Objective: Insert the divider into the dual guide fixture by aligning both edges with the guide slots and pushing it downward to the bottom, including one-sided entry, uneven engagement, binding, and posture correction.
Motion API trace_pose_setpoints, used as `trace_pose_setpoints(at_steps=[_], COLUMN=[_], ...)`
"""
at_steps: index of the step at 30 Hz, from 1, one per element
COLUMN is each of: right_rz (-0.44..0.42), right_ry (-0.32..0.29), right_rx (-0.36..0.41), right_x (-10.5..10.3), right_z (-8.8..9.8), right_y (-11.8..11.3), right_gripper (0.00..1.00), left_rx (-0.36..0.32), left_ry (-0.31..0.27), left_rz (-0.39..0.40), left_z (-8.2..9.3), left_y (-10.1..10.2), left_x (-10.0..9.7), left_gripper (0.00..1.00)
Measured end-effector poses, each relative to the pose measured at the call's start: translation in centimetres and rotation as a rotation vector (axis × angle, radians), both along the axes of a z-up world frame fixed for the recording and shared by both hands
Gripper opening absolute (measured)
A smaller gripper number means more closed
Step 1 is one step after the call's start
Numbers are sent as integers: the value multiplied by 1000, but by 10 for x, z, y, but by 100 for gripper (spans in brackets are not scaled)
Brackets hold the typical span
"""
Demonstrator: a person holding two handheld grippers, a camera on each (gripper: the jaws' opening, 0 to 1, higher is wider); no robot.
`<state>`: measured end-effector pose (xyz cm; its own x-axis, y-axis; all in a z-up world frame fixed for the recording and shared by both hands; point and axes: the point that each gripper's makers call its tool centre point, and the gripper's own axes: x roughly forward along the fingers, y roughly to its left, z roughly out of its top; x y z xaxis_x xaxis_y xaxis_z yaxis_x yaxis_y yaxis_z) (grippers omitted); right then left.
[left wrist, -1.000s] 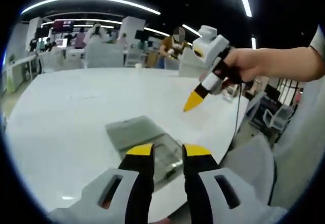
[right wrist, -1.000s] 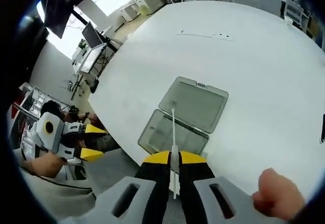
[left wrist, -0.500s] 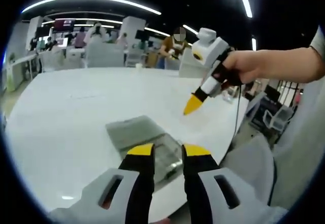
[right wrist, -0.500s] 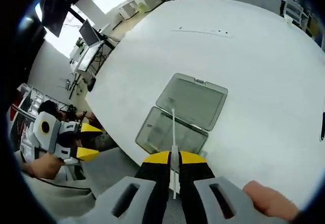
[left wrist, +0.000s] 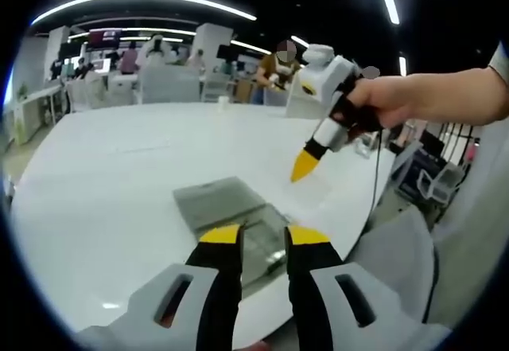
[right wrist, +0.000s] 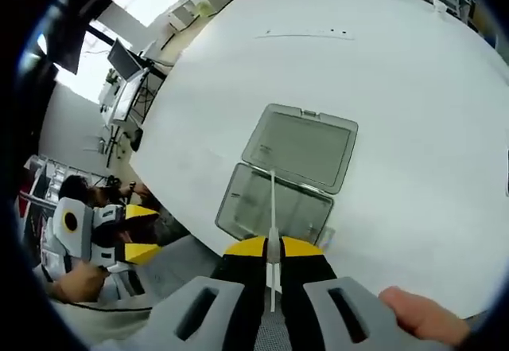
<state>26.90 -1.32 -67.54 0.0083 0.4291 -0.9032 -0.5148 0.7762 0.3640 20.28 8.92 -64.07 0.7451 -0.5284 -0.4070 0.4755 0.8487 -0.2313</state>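
A clear plastic box lies open near the edge of the white table, its tray [right wrist: 274, 210] toward me and its flat lid [right wrist: 302, 154] beyond. My right gripper [right wrist: 272, 247] is shut on a thin white divider [right wrist: 273, 200], seen edge-on and held in the air over the tray. In the left gripper view that same box [left wrist: 231, 208] sits just past my left gripper [left wrist: 262, 238], whose yellow-tipped jaws stand apart with nothing between them. A hand holds the right gripper [left wrist: 308, 162] above and to the right of the box, tip pointing down.
The round white table [right wrist: 413, 88] stretches wide beyond the box, and its rim [left wrist: 350, 232] runs close by the tray. The left gripper [right wrist: 119, 243] hangs off the table edge. Chairs, desks and people stand in the far background [left wrist: 159, 64].
Both views have shifted slightly with the hands. The right gripper still holds the divider over the tray, and the left gripper's jaws stay apart.
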Motion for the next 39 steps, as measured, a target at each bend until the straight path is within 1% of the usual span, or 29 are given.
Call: trace_pose_setpoints(at_steps=[3,7,9,13,17,19,25,26,32,36,39], right_rz=[-4,-11,-6,-11,-12,-19,-60,-63,-105,-118,-135], right_ry=[9,21,16,22,33,38,64,61,84,81,93], right_rx=[-10,-17,-30,-44,-67,-84,-97,-98,-93,-102,-100], right_x=[0,0,2,2,-3,-4,-6,-6,-9,-7,-10], right_z=[-2,-5,-7,-11,-16,-19,-26,-26,-29,-33,-34], right_y=[3,4,5,7,9,8,10,10,14,13,13], right_gripper=[0,0,0,0,0,0,0,0,0,0,0], left_rx=[24,39,51,61,66,72,84,85,93,93,95], left_ry=[1,-4,-9,-1,5,8,21,23,25,30,37], left_rz=[11,21,22,31,35,37,40,39,36,38,39], left_z=[-2,-2,-3,-5,-8,-10,-17,-17,-22,-25,-28], left_y=[4,6,7,9,9,9,9,9,7,8,8], left_x=[0,1,1,1,2,2,0,0,-3,-6,-7], left_gripper=[19,21,23,30,36,39,48,49,55,59,62])
